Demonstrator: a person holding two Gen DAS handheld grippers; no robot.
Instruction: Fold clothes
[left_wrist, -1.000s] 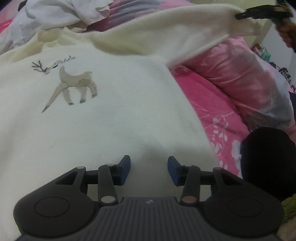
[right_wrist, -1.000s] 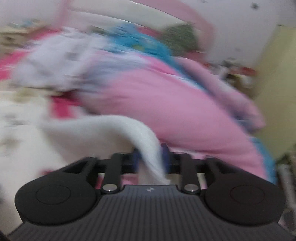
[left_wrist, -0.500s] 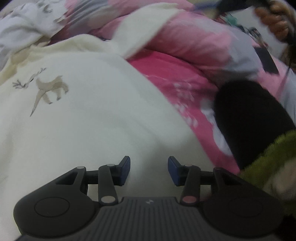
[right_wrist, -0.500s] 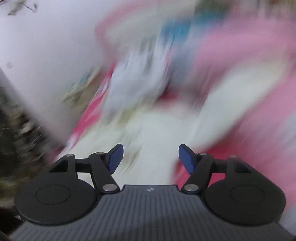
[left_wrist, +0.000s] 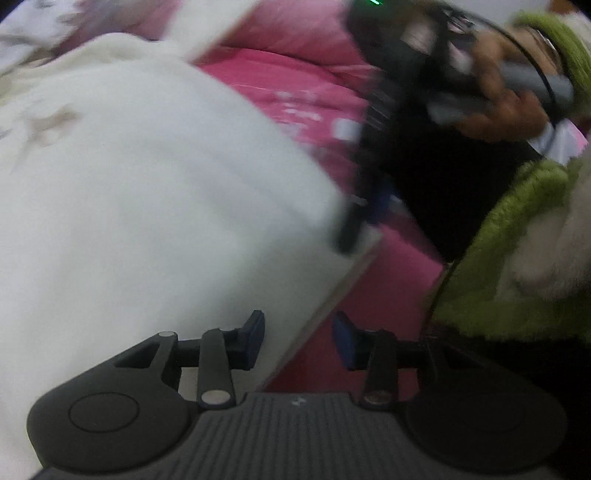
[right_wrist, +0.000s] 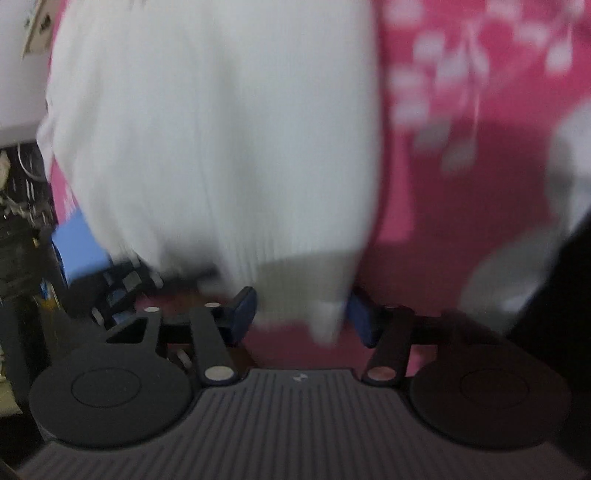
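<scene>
Left wrist view: our left claw (left_wrist: 297, 341) gapes wide over the cream sweater's (left_wrist: 147, 192) hem on the pink bed (left_wrist: 295, 92). Our right claw (right_wrist: 301, 314) gapes around its soft ribbed corner.

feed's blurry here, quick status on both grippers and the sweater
Left gripper open over sweater edge. Right gripper open around hem, not clamped. Sweater flat on pink bedspread. Nothing in the way.

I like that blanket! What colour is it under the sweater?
The bedcover is bright pink with white flowers, clearest in the right wrist view.
</scene>
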